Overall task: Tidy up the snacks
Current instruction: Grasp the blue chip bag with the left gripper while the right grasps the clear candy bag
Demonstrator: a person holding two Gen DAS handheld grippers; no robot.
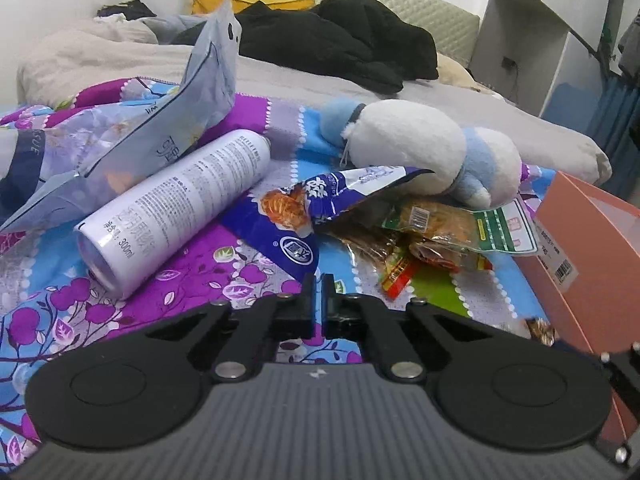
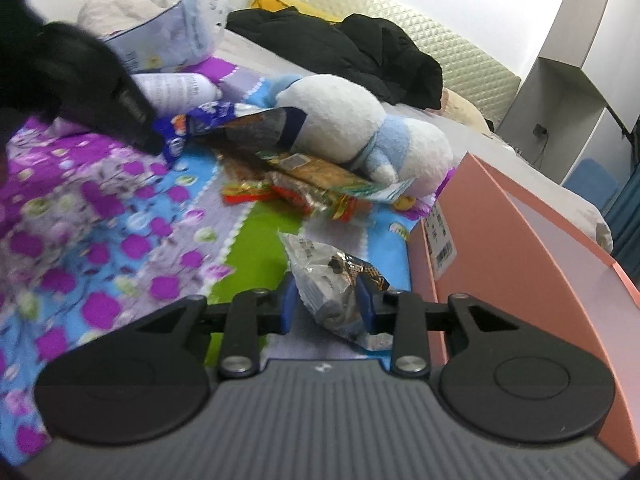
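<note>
My left gripper (image 1: pixel 318 280) is shut, its fingertips pinching the near corner of a blue-and-white snack bag (image 1: pixel 280 224) that lies on the flowered bedspread. From the right wrist view it appears as a dark blur (image 2: pixel 120 100) meeting that same blue bag (image 2: pixel 176 140). My right gripper (image 2: pixel 328 300) is shut on a crinkly silver packet with dark print (image 2: pixel 332 276), held between its blue pads beside the pink box (image 2: pixel 520 264). A pile of clear, green and red snack packets (image 1: pixel 432 236) (image 2: pixel 312 184) lies in front of the plush toy.
A white spray can (image 1: pixel 180 208) lies on its side at the left, under a pale blue tissue pack (image 1: pixel 168 120). A white-and-blue plush toy (image 1: pixel 424 152) sits behind the snacks. The pink box (image 1: pixel 592 264) stands at the right. Black clothing (image 1: pixel 340 48) lies farther back.
</note>
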